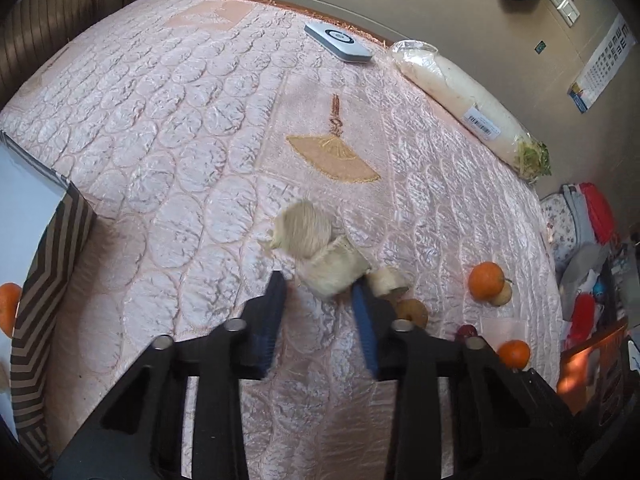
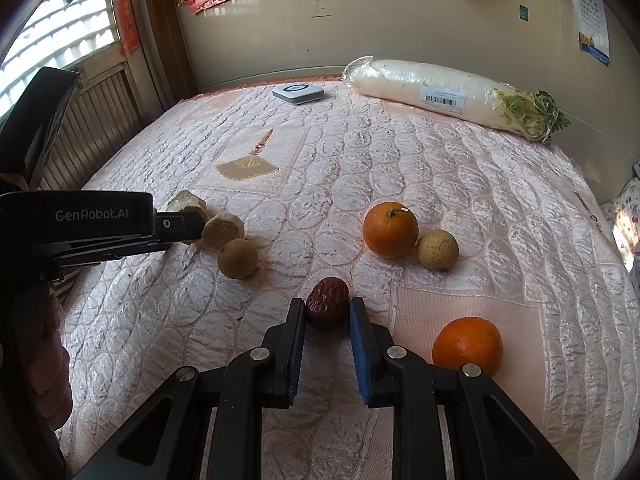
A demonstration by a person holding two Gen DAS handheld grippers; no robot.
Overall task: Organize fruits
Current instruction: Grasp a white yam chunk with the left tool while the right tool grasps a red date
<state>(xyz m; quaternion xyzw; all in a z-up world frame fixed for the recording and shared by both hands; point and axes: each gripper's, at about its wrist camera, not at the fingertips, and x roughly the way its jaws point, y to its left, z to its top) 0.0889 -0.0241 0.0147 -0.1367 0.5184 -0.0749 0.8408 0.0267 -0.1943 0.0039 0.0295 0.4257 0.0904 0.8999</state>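
My right gripper (image 2: 327, 314) is shut on a wrinkled red date (image 2: 327, 307) that sits low on the pink quilted bedspread (image 2: 440, 184). My left gripper (image 1: 320, 286) is shut on a pale cut chunk (image 1: 332, 276), blurred at its fingertips. Two more pale chunks (image 1: 306, 228) (image 1: 386, 282) lie just beyond and to the right. A brown round fruit (image 2: 238, 258) rests beside them. In the right wrist view the left gripper (image 2: 188, 228) reaches in from the left. One orange (image 2: 390, 230) touches a beige round fruit (image 2: 438, 249). Another orange (image 2: 467, 345) lies near my right finger.
A chevron-striped box (image 1: 52, 280) stands at the left bed edge with an orange (image 1: 8, 308) inside. A wrapped white radish (image 2: 448, 90) and a small white device (image 2: 298, 93) lie by the far wall. Clutter and bags (image 1: 588, 264) sit past the right bed edge.
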